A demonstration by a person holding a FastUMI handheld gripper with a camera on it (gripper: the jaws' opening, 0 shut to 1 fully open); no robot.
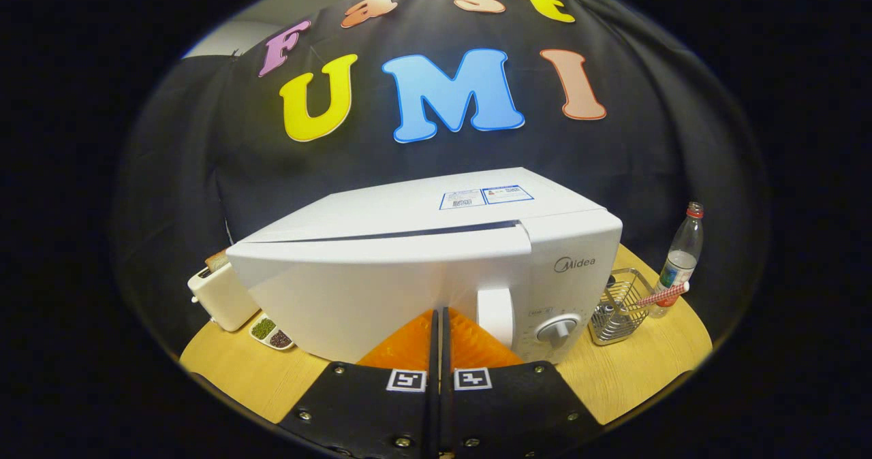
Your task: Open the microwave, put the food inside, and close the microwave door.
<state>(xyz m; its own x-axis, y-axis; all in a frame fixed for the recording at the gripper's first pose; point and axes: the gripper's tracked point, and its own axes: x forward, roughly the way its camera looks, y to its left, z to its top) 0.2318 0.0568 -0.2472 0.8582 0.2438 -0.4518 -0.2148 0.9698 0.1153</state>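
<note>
Both my fingers (439,323) were clenched together, grasping nothing, against the microwave door (368,289). Pushing off-centre risked sliding the microwave (436,255) into the toaster (219,295).

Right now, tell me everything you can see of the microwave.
The microwave is a white, smooth box, plastic or painted metal by its look, standing upright on the wooden table. Its door is ajar, with a dark gap along its top. A white handle and a round dial sit beside the door; two labels lie on top. The shut claw points at the door, tips close against it.
</note>
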